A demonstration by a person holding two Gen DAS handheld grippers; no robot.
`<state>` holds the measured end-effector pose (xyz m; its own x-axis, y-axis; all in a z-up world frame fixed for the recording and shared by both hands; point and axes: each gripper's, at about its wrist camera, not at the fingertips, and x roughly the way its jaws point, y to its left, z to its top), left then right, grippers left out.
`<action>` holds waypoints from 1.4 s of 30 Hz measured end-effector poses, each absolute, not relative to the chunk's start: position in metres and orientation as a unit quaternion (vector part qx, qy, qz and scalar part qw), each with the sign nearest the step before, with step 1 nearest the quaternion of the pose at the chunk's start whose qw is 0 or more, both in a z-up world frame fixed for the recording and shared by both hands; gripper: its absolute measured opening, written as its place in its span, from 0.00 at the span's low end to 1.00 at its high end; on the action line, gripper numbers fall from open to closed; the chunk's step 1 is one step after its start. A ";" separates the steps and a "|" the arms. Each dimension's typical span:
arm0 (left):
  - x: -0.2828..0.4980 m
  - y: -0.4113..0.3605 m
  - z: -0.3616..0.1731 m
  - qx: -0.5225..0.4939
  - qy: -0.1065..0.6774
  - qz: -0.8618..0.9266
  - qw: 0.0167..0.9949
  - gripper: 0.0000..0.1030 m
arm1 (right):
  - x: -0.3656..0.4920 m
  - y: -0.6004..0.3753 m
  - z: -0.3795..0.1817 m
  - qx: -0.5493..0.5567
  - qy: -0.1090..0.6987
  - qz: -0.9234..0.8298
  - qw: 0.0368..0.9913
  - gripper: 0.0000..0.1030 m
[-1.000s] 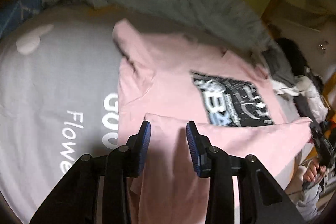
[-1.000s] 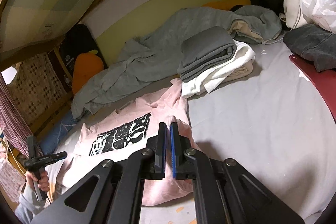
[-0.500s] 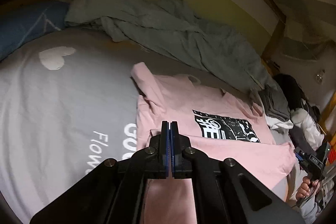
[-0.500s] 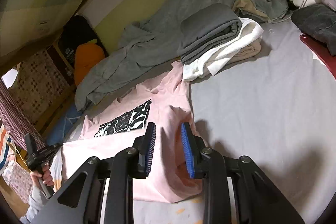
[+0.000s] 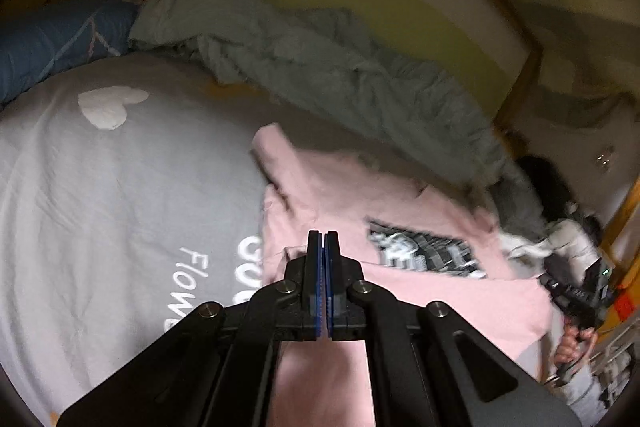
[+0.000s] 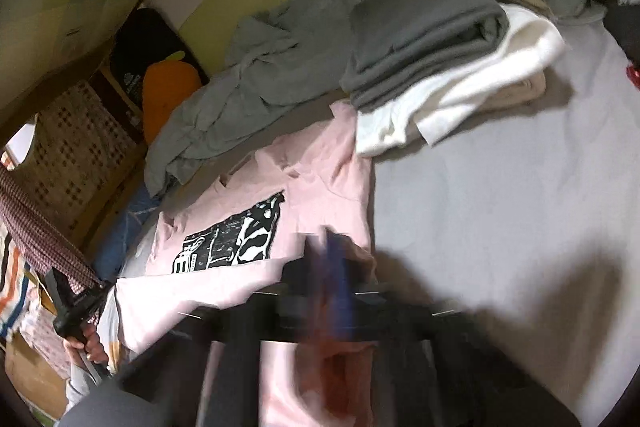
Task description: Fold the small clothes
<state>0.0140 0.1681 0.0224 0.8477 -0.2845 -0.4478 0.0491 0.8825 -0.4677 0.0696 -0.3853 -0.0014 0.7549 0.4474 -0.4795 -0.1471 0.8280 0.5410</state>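
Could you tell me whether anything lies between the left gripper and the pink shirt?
Nothing visible does. The left gripper, jaws shut, sits right over the pink shirt, with only bare fabric ahead. The grey blanket lies beyond the shirt.

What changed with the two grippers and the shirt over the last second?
The left gripper went from open to shut, its fingers now closed at the folded edge of the pink shirt. The right gripper opened briefly over the shirt's right side, then shut again. The shirt's bottom fold and the folded stack stayed as they were.
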 end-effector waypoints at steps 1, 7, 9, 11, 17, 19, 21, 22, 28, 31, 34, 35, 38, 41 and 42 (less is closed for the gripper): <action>0.006 0.170 0.027 -0.232 0.244 -0.102 0.936 0.00 | 0.062 -0.387 0.003 0.251 0.290 0.180 0.906 0.02; -0.042 0.177 0.039 -0.240 0.188 -0.096 0.947 0.00 | 0.018 -0.408 0.022 0.306 0.203 0.217 0.905 0.02; -0.053 0.182 0.040 -0.258 0.177 -0.095 0.945 0.00 | 0.010 -0.413 0.019 0.328 0.194 0.216 0.899 0.02; -0.061 0.181 0.041 -0.260 0.167 -0.090 0.947 0.00 | -0.002 -0.415 0.017 0.345 0.186 0.225 0.892 0.02; -0.074 0.178 0.047 -0.258 0.143 -0.087 0.952 0.00 | -0.037 -0.409 0.025 0.333 0.142 0.252 0.898 0.02; -0.079 0.183 0.050 -0.266 0.129 -0.089 0.951 0.00 | -0.044 -0.410 0.031 0.332 0.124 0.266 0.896 0.02; -0.078 0.185 0.050 -0.268 0.131 -0.087 0.951 0.00 | -0.041 -0.411 0.033 0.333 0.121 0.253 0.900 0.02; -0.072 0.185 0.049 -0.266 0.140 -0.084 0.950 0.00 | -0.035 -0.411 0.032 0.336 0.129 0.245 0.900 0.01; -0.005 0.173 0.038 -0.212 0.229 -0.028 0.950 0.00 | 0.040 -0.399 0.026 0.316 0.209 0.191 0.905 0.02; 0.022 0.172 0.030 -0.195 0.249 0.006 0.949 0.00 | 0.078 -0.388 0.018 0.295 0.246 0.177 0.906 0.02; 0.045 0.168 0.020 -0.169 0.268 0.014 0.948 0.00 | 0.104 -0.379 0.008 0.277 0.271 0.163 0.907 0.02; 0.052 0.166 0.017 -0.161 0.273 0.013 0.948 0.01 | 0.114 -0.377 0.005 0.268 0.279 0.156 0.909 0.02; 0.070 0.165 0.008 -0.150 0.289 0.015 0.945 0.01 | 0.131 -0.376 -0.004 0.260 0.293 0.135 0.910 0.02; 0.076 0.172 0.001 -0.169 0.299 0.002 0.939 0.02 | 0.141 -0.377 -0.009 0.237 0.302 0.105 0.918 0.04; 0.075 0.174 0.000 -0.176 0.300 -0.001 0.938 0.04 | 0.141 -0.378 -0.009 0.226 0.303 0.088 0.921 0.10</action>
<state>0.0754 0.1742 0.0001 0.8202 -0.1068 -0.5621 -0.1045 0.9379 -0.3307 0.1410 -0.3784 -0.0089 0.8006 0.2989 -0.5193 -0.0241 0.8821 0.4705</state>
